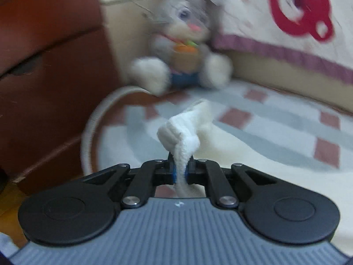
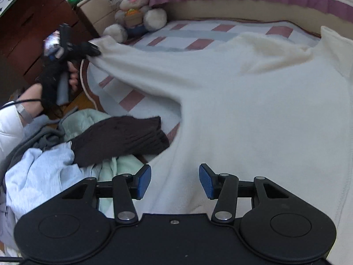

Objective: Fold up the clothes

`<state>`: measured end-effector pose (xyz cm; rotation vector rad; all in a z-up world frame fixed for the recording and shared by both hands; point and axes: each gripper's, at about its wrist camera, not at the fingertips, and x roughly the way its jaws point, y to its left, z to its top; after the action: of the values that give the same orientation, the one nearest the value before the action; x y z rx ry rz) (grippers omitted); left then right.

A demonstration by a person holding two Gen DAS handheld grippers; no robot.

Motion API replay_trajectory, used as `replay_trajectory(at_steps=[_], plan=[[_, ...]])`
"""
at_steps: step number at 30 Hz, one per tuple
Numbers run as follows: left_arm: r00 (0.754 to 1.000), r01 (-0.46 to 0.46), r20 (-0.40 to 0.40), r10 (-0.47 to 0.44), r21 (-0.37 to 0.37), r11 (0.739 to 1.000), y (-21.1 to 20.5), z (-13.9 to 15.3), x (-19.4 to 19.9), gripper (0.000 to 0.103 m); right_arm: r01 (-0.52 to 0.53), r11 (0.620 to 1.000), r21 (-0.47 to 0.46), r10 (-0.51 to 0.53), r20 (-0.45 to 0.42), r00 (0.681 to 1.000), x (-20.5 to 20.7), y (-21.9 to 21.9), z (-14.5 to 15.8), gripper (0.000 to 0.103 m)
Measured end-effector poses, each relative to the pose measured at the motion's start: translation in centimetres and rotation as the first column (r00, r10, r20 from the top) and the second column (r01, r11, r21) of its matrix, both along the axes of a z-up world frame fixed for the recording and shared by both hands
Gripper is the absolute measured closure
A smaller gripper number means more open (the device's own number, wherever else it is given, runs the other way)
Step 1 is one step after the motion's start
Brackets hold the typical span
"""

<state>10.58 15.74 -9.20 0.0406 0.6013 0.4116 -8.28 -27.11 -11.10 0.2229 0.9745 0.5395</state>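
Note:
A white fleece sweater (image 2: 242, 101) lies spread on the checked bed cover (image 2: 167, 48). My left gripper (image 1: 181, 172) is shut on the ribbed cuff (image 1: 183, 130) of its sleeve, which bunches up above the blue pads. In the right wrist view the same left gripper (image 2: 93, 49), held by a hand, pulls that sleeve end taut toward the bed's left edge. My right gripper (image 2: 175, 181) is open above the sweater's lower part, with nothing between its fingers.
A grey plush rabbit (image 2: 134, 6) sits at the bed's far left corner against a brown wooden cabinet (image 1: 44, 66). A pile of clothes, with a dark brown knit (image 2: 119, 139) and a pale blue garment (image 2: 39, 172), lies at the near left.

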Motion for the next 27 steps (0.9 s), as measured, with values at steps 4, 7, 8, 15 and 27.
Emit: replay_trajectory(at_steps=[4,7,8,15,27], plan=[[0.991,-0.024,-0.135,0.025,0.008,1.0,0.8,-3.6,0.5,0.096,-0.021,1.0,-0.01,0.021,-0.036,0.999,-0.3,0.4,-1.7,0.048],[0.983,0.0,-0.184,0.021,0.116,0.993,-0.4,-6.0,0.7,0.096,-0.02,1.0,-0.006,0.019,-0.055,0.998,-0.5,0.3,-2.3,0.048],[0.982,-0.014,-0.187,0.034,0.108,0.994,-0.2,-6.3,0.7,0.096,-0.017,1.0,0.009,0.017,-0.063,0.998,-0.4,0.0,-2.1,0.048],[0.963,-0.147,-0.227,0.147,0.019,0.989,1.1,-6.5,-0.1,0.083,0.076,0.997,-0.006,-0.076,-0.049,0.996,-1.1,-4.8,0.4,0.048],[0.928,0.346,-0.111,-0.355,-0.094,0.934,-16.8,2.0,-5.6,0.053,0.713,0.699,-0.053,-0.712,0.031,0.701,-10.4,-30.4,7.1,0.045]])
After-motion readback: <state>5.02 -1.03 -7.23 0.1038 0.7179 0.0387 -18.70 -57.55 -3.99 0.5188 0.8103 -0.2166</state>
